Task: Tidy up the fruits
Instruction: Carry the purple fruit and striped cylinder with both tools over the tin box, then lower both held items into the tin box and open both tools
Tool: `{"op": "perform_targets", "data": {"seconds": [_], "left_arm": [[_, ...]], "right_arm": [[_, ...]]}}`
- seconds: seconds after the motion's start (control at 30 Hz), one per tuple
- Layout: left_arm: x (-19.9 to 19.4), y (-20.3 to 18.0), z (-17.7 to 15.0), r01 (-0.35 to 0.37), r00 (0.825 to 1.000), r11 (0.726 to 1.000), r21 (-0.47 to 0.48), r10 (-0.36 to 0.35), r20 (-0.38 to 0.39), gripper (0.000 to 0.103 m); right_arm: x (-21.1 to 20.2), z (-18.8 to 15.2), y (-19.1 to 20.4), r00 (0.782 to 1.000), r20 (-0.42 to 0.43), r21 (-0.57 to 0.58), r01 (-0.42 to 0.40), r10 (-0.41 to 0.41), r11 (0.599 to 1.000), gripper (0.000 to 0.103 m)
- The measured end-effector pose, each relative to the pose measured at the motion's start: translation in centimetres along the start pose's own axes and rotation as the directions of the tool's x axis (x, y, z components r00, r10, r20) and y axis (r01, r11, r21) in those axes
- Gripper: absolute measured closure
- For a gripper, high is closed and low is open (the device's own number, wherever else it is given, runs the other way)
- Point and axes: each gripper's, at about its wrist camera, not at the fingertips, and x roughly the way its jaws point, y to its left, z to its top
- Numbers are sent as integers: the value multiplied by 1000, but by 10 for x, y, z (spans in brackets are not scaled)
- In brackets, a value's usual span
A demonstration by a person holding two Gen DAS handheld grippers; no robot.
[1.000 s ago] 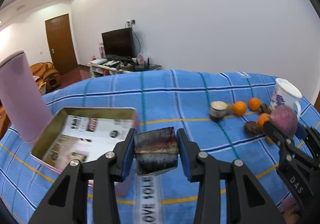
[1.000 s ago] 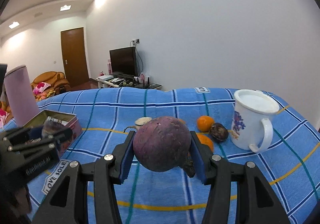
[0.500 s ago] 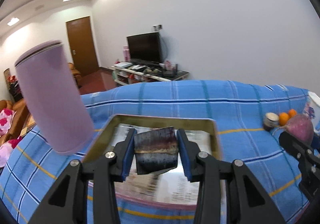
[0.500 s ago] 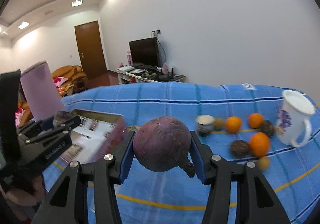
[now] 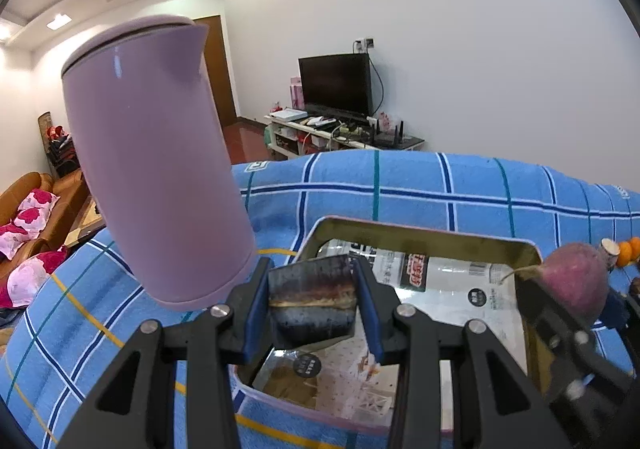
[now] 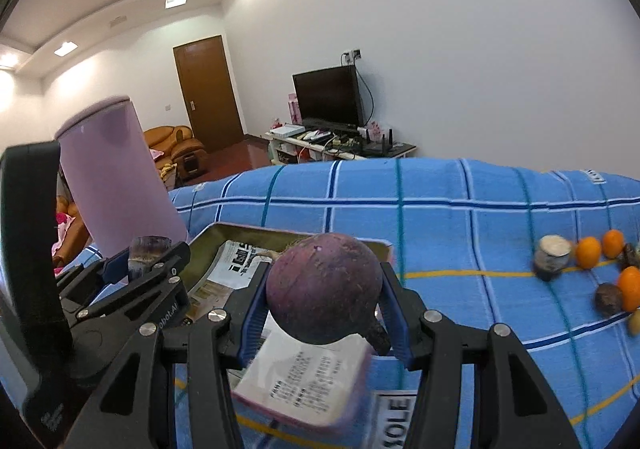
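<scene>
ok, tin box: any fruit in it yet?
None visible. The tin box shows only printed paper lining; the purple fruit and dark piece are still clamped in the tools above it.

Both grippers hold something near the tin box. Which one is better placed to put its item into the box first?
Left, probably. The left gripper holds the dark cut piece above the near edge of the tin box. The right gripper, shut on the purple fruit, hangs at the box's outer wall.

The tin box point(image 5: 420, 237) lies on the checked cloth point(image 6: 440, 217). The tall jug point(image 5: 152, 153) stands just left of the tin box; the loose fruits point(image 6: 588, 251) lie well to its right.
</scene>
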Motion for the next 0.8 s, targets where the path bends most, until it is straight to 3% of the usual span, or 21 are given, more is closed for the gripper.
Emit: {"op": "perform_targets", "data": {"seconds": [0.1,0.43,0.8], "left_arm": [[5,-2,-2,-36,999,999,24,36,-11,61],[17,-2,-8,-59,996,998,35,61,-64,61],[20,2,-9,-56,995,998,19,57,-81,61]], "right_arm": [[7,-3,5,1000,-11,-25,9,-9,1000,49],[29,-8,-1,993,-107,18,-55,57,998,49],[28,-10,-5,982,-113,58,-144,150,988,49]]}}
